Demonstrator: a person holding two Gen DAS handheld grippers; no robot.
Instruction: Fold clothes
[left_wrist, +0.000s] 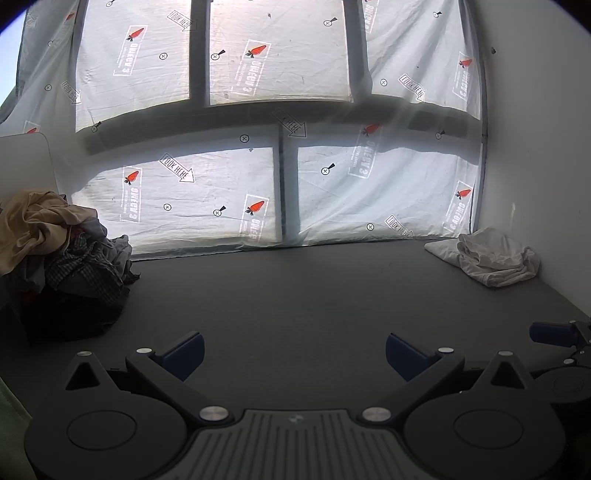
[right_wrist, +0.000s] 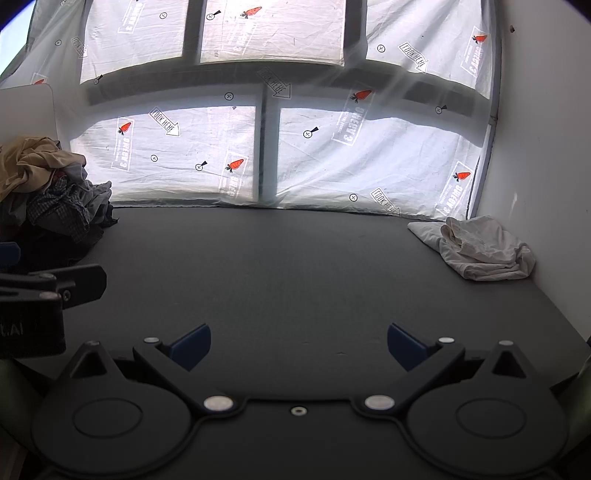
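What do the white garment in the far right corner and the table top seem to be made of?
The white garment looks like soft matte woven cloth, perhaps cotton: it lies crumpled in limp folds. The table top looks like a dark grey, matte, smooth hard surface, possibly laminate; it shows no grain and no glare.

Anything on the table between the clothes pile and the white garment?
Nothing: bare dark table separates the clothes pile from the white garment, in both wrist views.

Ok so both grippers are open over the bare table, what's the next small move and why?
Probably reach the left hand-held gripper toward the heap of unfolded clothes at the far left and pinch the tan garment on top. Both it and the right hand-held gripper are open and hold nothing, the dark table between them is bare, and the white garment at far right already lies bundled aside.
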